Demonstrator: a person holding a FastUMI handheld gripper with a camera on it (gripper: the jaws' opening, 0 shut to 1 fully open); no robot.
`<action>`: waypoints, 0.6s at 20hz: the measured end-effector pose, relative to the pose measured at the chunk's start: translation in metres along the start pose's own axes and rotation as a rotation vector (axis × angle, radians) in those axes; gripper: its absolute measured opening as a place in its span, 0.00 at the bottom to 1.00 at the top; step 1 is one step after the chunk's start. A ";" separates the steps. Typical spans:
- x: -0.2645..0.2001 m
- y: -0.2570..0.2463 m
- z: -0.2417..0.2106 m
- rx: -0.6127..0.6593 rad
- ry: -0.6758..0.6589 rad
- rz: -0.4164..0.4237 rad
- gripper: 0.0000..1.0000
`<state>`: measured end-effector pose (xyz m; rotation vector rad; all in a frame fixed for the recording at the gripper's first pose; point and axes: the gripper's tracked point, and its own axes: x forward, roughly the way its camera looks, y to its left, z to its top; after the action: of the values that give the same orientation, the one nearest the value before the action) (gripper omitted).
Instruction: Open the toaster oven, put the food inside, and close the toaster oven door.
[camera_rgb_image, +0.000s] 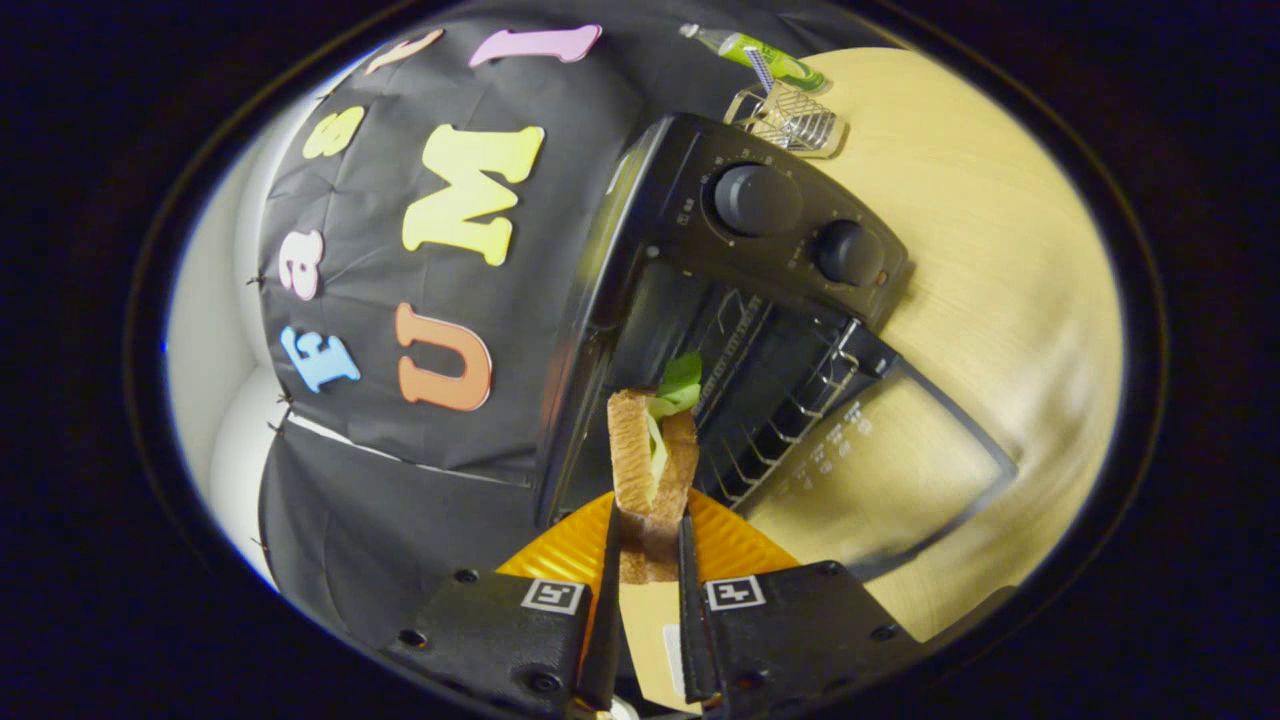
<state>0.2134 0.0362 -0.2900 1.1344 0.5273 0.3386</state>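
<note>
While the gripper (648, 545) clamped the toasted-bread lettuce sandwich (652, 462) just before the open black toaster oven (770, 270), its loose green leaf looked liable to snag the wire rack (775, 400) and slip.

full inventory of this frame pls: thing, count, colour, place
sandwich: 1, brown bread with green lettuce, clamped between the fingers, just in front of the oven opening
toaster oven: 1, black, on the table, door folded down open
knobs: 2, black, on the oven's control panel
plate: 1, orange, under the sandwich
wire basket: 1, silver, beyond the oven
bottle: 1, green, lying beyond the basket
table: 1, light wood
gripper: 1, shut on the sandwich
</note>
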 end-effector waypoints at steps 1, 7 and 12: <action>0.010 0.001 0.006 0.010 -0.030 0.019 0.31; 0.072 -0.005 0.018 0.033 -0.107 0.068 0.30; 0.090 -0.007 0.016 0.010 -0.088 0.030 0.41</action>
<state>0.2973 0.0674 -0.3119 1.1621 0.4354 0.3104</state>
